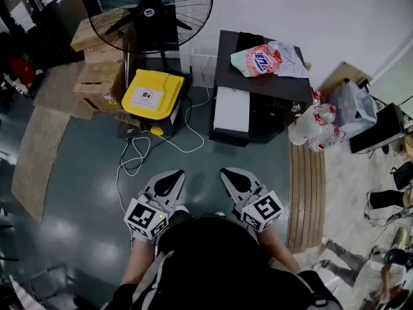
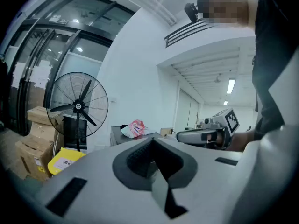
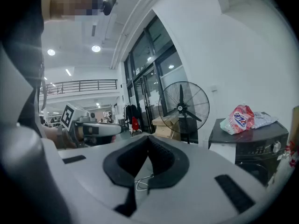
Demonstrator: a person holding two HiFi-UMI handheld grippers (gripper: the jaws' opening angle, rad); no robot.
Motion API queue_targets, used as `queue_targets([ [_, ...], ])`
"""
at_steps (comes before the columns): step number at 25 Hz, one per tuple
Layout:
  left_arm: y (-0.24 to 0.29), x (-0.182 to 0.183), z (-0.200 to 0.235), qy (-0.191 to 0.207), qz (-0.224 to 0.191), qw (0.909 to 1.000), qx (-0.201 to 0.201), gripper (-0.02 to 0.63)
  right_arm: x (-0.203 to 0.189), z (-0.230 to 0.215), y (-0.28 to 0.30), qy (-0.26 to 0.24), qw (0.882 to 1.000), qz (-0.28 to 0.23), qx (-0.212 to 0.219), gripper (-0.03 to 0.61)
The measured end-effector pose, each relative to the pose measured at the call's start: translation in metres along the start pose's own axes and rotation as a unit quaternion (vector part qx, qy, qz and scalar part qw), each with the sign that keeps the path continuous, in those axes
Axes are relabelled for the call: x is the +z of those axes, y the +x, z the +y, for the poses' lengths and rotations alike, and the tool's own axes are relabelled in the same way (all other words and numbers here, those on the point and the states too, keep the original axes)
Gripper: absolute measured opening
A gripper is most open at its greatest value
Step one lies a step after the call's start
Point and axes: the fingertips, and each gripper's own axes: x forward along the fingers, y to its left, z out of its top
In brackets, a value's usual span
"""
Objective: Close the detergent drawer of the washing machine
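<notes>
The dark washing machine [image 1: 261, 82] stands against the far wall, and a pink detergent bag [image 1: 257, 61] lies on its top. From its front left a white part, apparently the detergent drawer [image 1: 231, 108], juts toward me. Both grippers hover close to my body, well short of the machine. My left gripper [image 1: 177, 172] is shut with nothing in it, and so is my right gripper [image 1: 224, 171]. The right gripper view looks over its closed jaws [image 3: 148, 138] at the machine [image 3: 252, 146] on the right. The left gripper view shows its closed jaws [image 2: 152, 141] and the right gripper [image 2: 205, 135] beside them.
A large standing fan [image 1: 151, 11] and a yellow box [image 1: 153, 95] stand left of the machine, with cardboard boxes [image 1: 97, 76] further left. White cables [image 1: 139, 154] trail over the floor ahead. Bags of bottles [image 1: 316, 124] and a wooden slat board [image 1: 306, 192] lie to the right.
</notes>
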Motion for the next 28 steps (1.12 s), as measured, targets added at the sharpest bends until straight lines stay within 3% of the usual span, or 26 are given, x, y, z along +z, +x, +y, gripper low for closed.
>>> queue_targets([
  [16, -0.065, -0.017, 0.122, -0.027, 0.006, 0.9994, 0.019, 0.011, 0.001, 0.037, 0.111, 0.013, 1.0, 0.0, -0.025, 0.018],
  [21, -0.066, -0.03, 0.146, -0.041, 0.019, 0.9986, 0.028, 0.011, -0.006, 0.025, 0.127, 0.018, 0.999, 0.009, -0.038, 0.018],
  [28, -0.034, -0.038, 0.174, -0.053, 0.033, 0.9971, 0.044, 0.011, -0.008, -0.016, 0.161, 0.016, 0.999, 0.02, -0.021, 0.018],
])
